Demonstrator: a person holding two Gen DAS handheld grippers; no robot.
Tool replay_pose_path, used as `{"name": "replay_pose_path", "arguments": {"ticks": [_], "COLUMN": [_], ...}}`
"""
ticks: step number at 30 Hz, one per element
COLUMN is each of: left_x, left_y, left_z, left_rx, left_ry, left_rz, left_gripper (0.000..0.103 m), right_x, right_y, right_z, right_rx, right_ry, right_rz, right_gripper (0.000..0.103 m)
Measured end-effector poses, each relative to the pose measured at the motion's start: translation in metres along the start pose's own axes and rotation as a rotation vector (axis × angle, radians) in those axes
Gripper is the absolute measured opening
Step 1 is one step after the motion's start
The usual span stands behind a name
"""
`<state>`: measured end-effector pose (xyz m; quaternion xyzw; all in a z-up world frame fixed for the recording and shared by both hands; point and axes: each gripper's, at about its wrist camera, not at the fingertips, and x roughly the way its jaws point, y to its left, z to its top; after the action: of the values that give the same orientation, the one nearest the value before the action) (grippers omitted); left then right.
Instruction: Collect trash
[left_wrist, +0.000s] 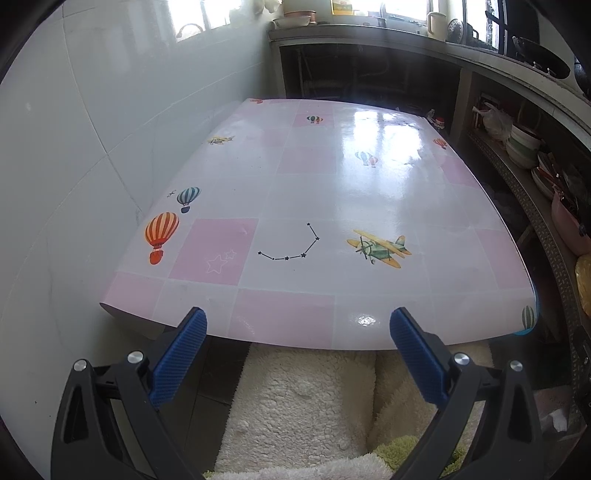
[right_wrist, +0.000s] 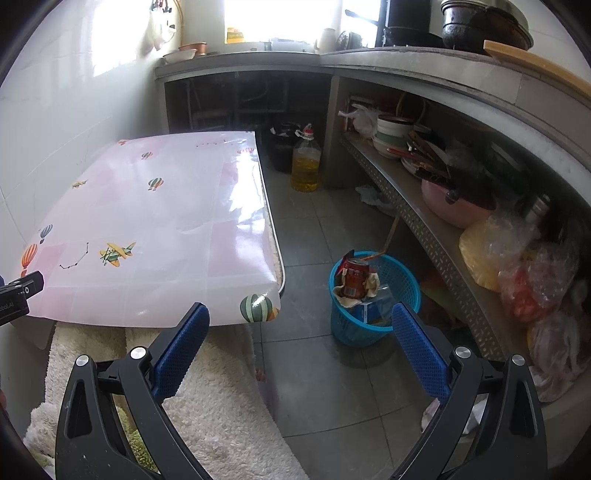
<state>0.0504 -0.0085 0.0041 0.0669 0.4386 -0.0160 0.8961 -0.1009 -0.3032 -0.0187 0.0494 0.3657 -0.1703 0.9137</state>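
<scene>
Your left gripper (left_wrist: 298, 325) hangs released above the near edge of the pink tablecloth (left_wrist: 303, 192). Your right gripper (right_wrist: 301, 323) gapes empty too. Right of it, the blue basket (right_wrist: 400, 280) on the floor holds 1 red can (right_wrist: 355, 277) and wrappers.

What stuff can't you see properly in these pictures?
- Bin: right view only; the can and box on top hide what lies beneath.
- Can label: too small to read.
- Cupboard under the counter: too dark in both views.
- Floor under the table: hidden by the tabletop.
- Shelf bags: contents blurred by plastic.
</scene>
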Motion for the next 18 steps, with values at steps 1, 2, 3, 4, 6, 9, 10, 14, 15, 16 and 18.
{"name": "replay_pose_path", "arguments": {"ticks": [1, 2, 3, 4, 6, 9, 10, 14, 15, 16, 18], "left_x": [-0.0006, -0.0008, -0.0007, -0.0011, -0.0013, -0.001, -0.0011, -0.001, -0.001, -0.0009, -0.001], "left_y": [-0.0004, -0.0005, -0.0006, -0.0008, -0.0009, -0.001, -0.0009, -0.0009, -0.0009, -0.0009, -0.0009], "left_z": [-0.0002, -0.0005, -0.0003, -0.0008, -0.0009, -0.0014, -0.0014, -0.0013, -0.0013, -0.0013, -0.0013], "left_rx": [0.0, -0.001, -0.001, -0.001, -0.001, -0.001, -0.001, -0.001, -0.001, -0.001, -0.001], "left_ry": [0.0, 0.0, 0.001, 0.001, 0.0, 0.001, 0.001, 0.001, 0.001, 0.001, 0.002], "left_rz": [0.0, 0.0, 0.0, 0.001, 0.002, 0.001, 0.001, 0.002, 0.001, 0.001, 0.002], "left_gripper": [0.097, 0.097, 0.097, 0.097, 0.097, 0.097, 0.097, 0.097, 0.097, 0.097, 0.097], "right_x": [-0.0002, -0.0005, -0.0007, -0.0005, 0.0, -0.0001, 0.0001, -0.0001, 0.0001, -0.0001, 0.0], "right_y": [0.0003, 0.0007, 0.0009, 0.0005, -0.0004, -0.0007, -0.0014, -0.0012, -0.0014, -0.0011, -0.0012], "right_z": [0.0002, 0.0003, 0.0005, 0.0001, 0.0001, 0.0006, 0.0003, 0.0006, 0.0002, 0.0003, 0.0001], "right_rx": [-0.001, -0.001, -0.001, 0.0, -0.001, -0.002, -0.003, -0.003, -0.003, -0.002, -0.002], "right_ry": [0.0, -0.001, -0.002, -0.002, -0.001, -0.001, -0.001, -0.002, -0.001, -0.001, -0.001], "right_rz": [0.0, -0.001, -0.002, -0.001, 0.0, 0.001, 0.001, 0.002, 0.001, 0.001, 0.001], "right_gripper": [0.095, 0.095, 0.095, 0.095, 0.095, 0.095, 0.095, 0.095, 0.095, 0.095, 0.095]}}
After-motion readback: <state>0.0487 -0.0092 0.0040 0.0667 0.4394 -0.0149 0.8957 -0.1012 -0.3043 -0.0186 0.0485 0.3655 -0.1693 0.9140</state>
